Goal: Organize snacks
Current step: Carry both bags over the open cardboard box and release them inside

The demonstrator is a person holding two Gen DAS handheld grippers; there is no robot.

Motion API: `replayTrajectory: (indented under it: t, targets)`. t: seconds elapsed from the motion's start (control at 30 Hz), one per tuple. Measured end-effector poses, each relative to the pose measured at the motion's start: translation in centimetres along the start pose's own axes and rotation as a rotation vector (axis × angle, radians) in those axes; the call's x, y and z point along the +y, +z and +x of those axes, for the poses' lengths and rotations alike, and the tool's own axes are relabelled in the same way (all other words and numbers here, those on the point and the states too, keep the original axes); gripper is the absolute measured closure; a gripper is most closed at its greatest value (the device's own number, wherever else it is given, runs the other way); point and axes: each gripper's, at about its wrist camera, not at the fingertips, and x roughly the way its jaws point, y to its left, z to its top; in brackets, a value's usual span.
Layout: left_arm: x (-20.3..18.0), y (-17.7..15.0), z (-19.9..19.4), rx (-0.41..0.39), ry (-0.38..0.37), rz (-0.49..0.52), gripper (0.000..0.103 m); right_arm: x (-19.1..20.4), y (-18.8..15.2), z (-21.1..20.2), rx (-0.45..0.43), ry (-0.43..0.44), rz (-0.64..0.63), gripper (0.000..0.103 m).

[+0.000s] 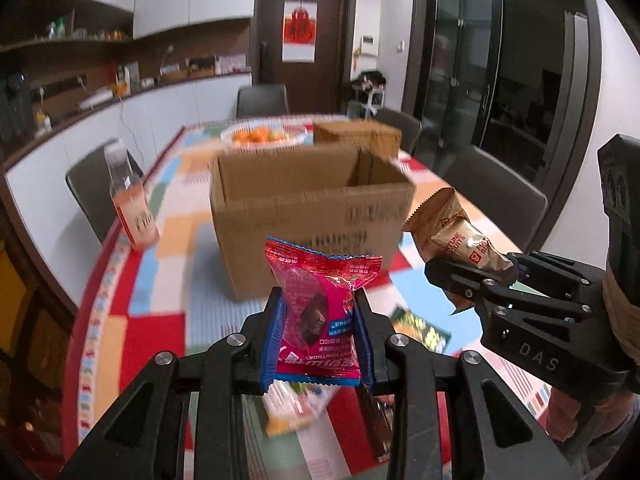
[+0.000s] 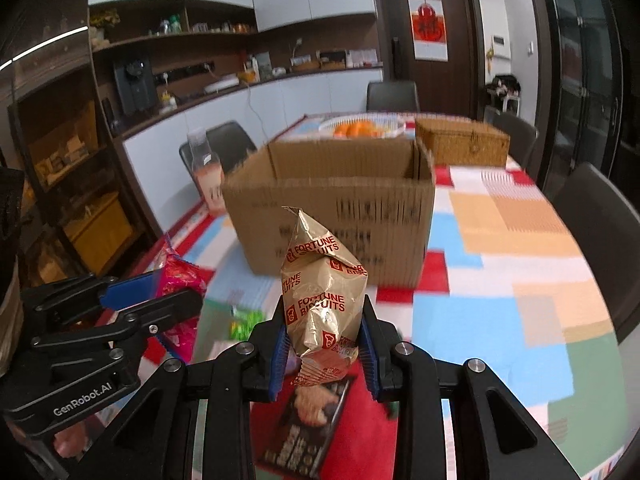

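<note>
A: Where's the cardboard box [image 1: 312, 216]?

B: Mid-frame, beyond both claws, mouth upward. The left gripper [image 1: 318, 334] pinches the pink packet [image 1: 316, 316]; the right gripper [image 2: 324, 350] clamps the gold biscuit packet [image 2: 320, 300] (both upright, equally near).

Each view is taken from a wrist, looking forward and downward along the fingers, above the near end of the table [image 1: 176, 240]. The left gripper [image 1: 318, 334] is seen close in its own view, and the right gripper [image 2: 324, 344] in its own. Shared by both are the box [image 1: 312, 216], the bottle [image 1: 130, 200], the far door [image 1: 300, 36], and each other's gripper at the frame edge.
</note>
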Motion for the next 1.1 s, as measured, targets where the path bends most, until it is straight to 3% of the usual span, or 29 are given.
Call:
replayTrajectory:
  t: [0.33, 0.57, 0.8, 1.1]
  targets:
    - [1.6, 5.9, 0.5, -0.127, 0.045, 0.022, 0.071, 0.1, 5.6, 0.3, -0.141, -0.011, -0.035, 0.071]
    - [2.9, 9.8, 2.3, -0.161, 0.057, 0.025, 0.071, -0.2, 9.1, 1.8, -0.176, -0.006, -0.040, 0.071]
    - [4.4, 12.8, 5.6, -0.124, 0.047, 0.007, 0.071, -1.0, 12.4, 4.9, -0.144, -0.001, -0.031, 0.071]
    - [5.8, 14.5, 11.7, 0.004, 0.030, -0.018, 0.071, -2.6, 13.7, 10.4, -0.022, -0.011, 0.009, 0.071]
